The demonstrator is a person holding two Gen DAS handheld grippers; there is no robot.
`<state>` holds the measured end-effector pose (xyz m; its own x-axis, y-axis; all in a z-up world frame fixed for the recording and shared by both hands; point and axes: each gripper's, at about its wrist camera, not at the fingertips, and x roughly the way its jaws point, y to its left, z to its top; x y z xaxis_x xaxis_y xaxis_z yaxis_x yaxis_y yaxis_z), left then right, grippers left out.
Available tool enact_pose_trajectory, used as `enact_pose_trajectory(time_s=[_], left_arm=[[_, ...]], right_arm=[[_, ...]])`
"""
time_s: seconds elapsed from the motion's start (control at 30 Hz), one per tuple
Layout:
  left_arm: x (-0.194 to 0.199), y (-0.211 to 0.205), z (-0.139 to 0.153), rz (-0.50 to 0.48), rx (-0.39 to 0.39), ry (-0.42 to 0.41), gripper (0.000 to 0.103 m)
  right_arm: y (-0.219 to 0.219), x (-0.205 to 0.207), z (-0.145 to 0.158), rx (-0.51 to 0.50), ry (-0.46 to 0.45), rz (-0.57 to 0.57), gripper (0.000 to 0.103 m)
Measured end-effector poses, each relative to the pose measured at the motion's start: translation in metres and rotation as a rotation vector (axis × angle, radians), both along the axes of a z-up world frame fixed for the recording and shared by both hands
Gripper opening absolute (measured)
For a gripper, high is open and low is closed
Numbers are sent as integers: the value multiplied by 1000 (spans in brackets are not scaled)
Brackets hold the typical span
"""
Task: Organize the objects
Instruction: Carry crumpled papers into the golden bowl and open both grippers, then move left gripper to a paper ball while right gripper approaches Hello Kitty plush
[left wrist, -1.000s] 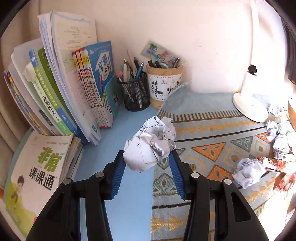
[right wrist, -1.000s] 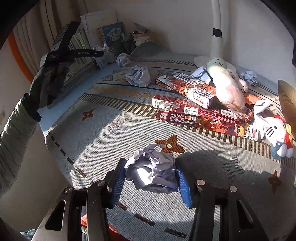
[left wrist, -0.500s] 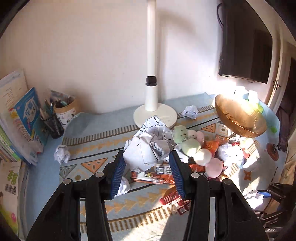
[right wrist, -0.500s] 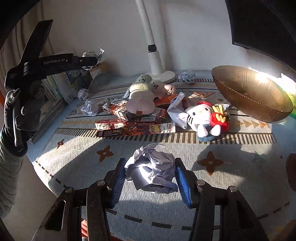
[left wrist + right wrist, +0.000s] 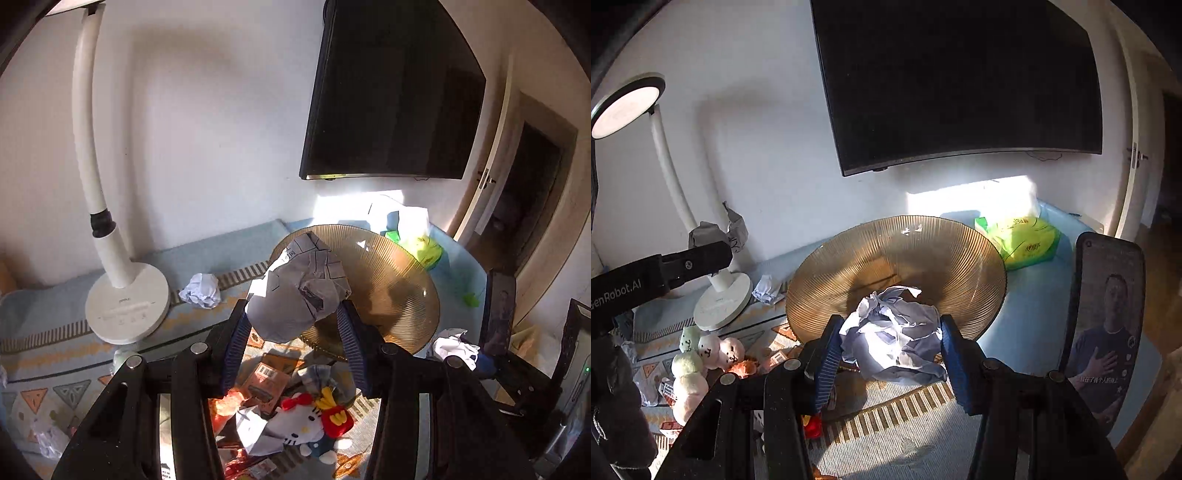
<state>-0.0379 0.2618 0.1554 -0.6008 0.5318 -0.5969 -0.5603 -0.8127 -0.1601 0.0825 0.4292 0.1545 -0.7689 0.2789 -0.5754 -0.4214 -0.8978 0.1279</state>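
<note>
Left gripper (image 5: pixel 293 332): blue ribbed pads clamped on a crumpled white paper ball printed with black grid lines (image 5: pixel 299 291), held clear of the table. Right gripper (image 5: pixel 886 350): pads clamped likewise on a crumpled plain white paper ball (image 5: pixel 894 343).

Straight ahead of both claws, tilted up on the far side of the patterned woven table mat (image 5: pixel 886 413): a wide, ribbed, amber-brown glass bowl (image 5: pixel 897 254), apparently empty. In the right wrist view, plain ball overlapping the bowl's near rim, so right hand seemingly nearer. In the left wrist view, printed ball overlapping the bowl's left part, bowl centre lying ahead and to the right. Left claw visible at far left of the right view, beside the white desk lamp base (image 5: pixel 127 306).

Judged destination for both wads: that bowl. Still loose on the mat: another crumpled white wad (image 5: pixel 201 290) near the lamp, plush toys and snack boxes below the claws. Likely need: short reach forward, then release over the bowl's hollow, right first.
</note>
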Motion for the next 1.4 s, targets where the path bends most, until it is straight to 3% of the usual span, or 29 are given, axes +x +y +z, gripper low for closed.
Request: enact_pose_trajectory(time_s=[0.27,0.33,0.37,0.4,0.47,0.5,0.7,0.83,0.97,1.0,1.07,1.17,1.27,1.4], left_arm=[[-27,58,-17,-41,-10,-33,45],[-30,66,-23,-48,-11,-38,46],[-31,69,-24,-56,-7,-39,50],[-31,70,-25,-68,2,-39,63],[-30,71,-24,-89,14,-31,85],[-27,70,-23,-85,6,-13,85],[-2,42,-9,-71,-10,43,85],[45,-13,3,-3,0,140,86],[95,-92,-3,169,18,215,98],[103,-113,-8,232,21,218,103],[112,-154,-21,387,-5,206,103],[112,-214,-47,645,-87,178,103],[107,-267,-76,852,-130,149,102],[104,-303,-107,986,-145,141,102]], right_arm=[[40,-29,-7,-8,-25,-80,52],[41,-31,-8,-8,-17,-73,61],[41,-32,-8,-4,-18,-73,72],[40,-30,-8,4,-12,-82,77],[35,-26,-6,35,-6,-85,77],[32,-24,-5,47,-11,-79,77],[-16,7,-1,106,13,52,79],[-67,36,-15,97,42,204,91],[-118,49,-42,118,35,342,91],[-127,47,-47,109,28,373,91],[-139,45,-54,100,36,406,91],[-147,44,-62,123,71,389,92],[-137,38,-76,69,65,348,92],[-126,29,-79,19,24,312,93]])
